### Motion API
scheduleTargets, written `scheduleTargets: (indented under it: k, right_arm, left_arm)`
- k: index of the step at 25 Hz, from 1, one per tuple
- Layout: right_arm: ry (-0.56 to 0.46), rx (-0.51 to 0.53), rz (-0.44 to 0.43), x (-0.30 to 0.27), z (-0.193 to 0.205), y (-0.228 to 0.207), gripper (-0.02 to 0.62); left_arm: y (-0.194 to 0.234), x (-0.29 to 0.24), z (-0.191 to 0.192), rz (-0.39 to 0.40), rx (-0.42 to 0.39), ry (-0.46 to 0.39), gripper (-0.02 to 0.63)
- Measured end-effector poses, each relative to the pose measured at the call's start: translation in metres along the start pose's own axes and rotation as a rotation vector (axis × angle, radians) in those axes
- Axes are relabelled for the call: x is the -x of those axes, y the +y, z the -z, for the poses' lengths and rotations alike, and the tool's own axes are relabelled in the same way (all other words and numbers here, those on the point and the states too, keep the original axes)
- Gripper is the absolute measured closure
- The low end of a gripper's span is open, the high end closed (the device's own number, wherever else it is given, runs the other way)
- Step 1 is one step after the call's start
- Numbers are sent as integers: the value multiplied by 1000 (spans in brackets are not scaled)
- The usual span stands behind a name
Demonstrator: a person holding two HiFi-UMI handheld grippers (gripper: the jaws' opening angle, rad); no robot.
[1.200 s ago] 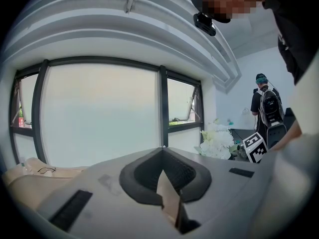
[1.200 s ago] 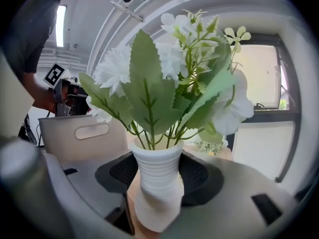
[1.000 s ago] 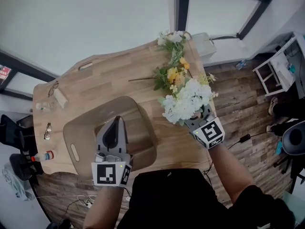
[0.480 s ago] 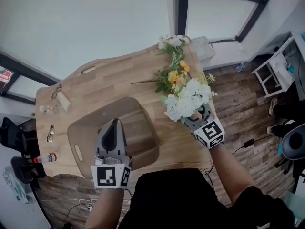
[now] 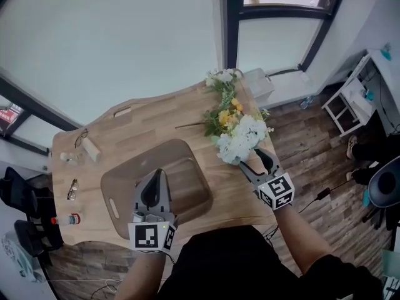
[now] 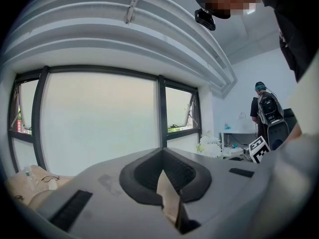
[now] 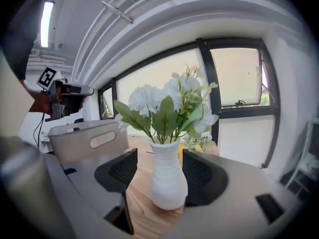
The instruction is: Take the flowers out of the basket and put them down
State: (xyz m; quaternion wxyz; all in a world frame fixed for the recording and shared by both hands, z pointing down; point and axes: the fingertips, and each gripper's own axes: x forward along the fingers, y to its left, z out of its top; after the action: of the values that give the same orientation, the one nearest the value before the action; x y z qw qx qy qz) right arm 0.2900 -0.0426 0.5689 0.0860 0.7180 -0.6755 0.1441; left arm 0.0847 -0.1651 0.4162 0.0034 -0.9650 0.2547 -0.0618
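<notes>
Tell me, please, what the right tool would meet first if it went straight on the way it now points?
Probably the white vase of flowers, standing on the table between the right tool's parted jaws, almost at once.

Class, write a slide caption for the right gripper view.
White vase of flowers stands on the table between the parted jaws of the right gripper, basket at left.

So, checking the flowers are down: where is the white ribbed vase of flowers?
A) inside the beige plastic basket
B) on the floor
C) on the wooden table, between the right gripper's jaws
C: the white ribbed vase stands on the wooden table, between the parted jaws of the right gripper.
</notes>
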Motion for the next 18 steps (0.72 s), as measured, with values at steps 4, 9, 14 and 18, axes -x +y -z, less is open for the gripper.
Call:
scheduleTargets:
  k: [4,9,14,18]
  right_arm:
    - [-36,10,3,24,-20,18,319]
    - [-86,19,32,53,-51,37,431]
    - [-125,-5,40,72,-83,37,519]
    - [-129,-4,16,81,-96,45,570]
  left_arm:
    - [0,7,0,21,12,-11,606]
    - [-4,14,-12,62,10,-56,606]
    - [-3,18,-20,85,11,-82,606]
    - [-2,20,-13,82,17,-66,606]
